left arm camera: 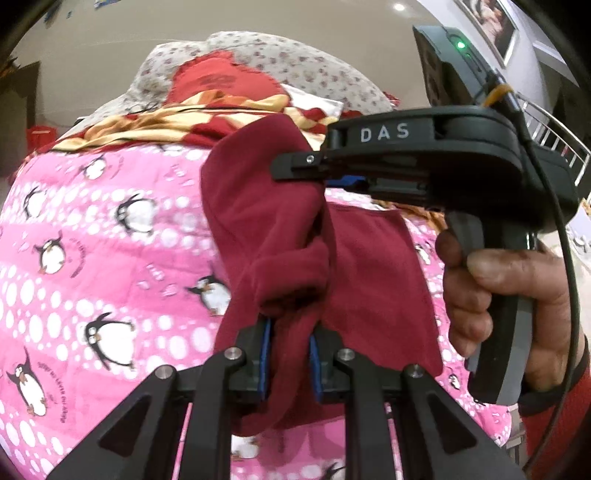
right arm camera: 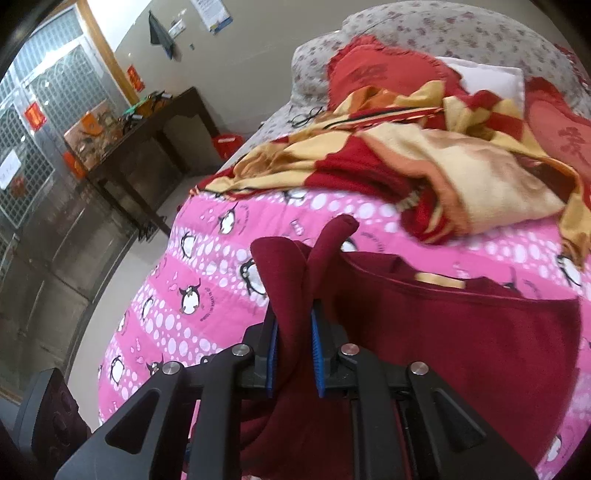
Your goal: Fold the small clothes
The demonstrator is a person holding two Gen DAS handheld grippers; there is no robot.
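- maroon fleece top [right arm camera: 461,332] half lifted off the pink penguin quilt [right arm camera: 207,273]
- left tongs [left arm camera: 290,354] & right tongs [right arm camera: 294,354] both clamped on bunched edges
- soft, floppy, prob light; grab by hem/corners imo

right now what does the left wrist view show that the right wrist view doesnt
Only the left wrist view shows the right gripper from outside, clamped on the dark red garment, with the hand on its handle and a framed picture on the wall.

Only the right wrist view shows the dark table, the barred window and the garment's neckline.

Both show the pink penguin quilt, the red and yellow blanket, the floral pillows, and a gripper shut on the garment, the left gripper included.
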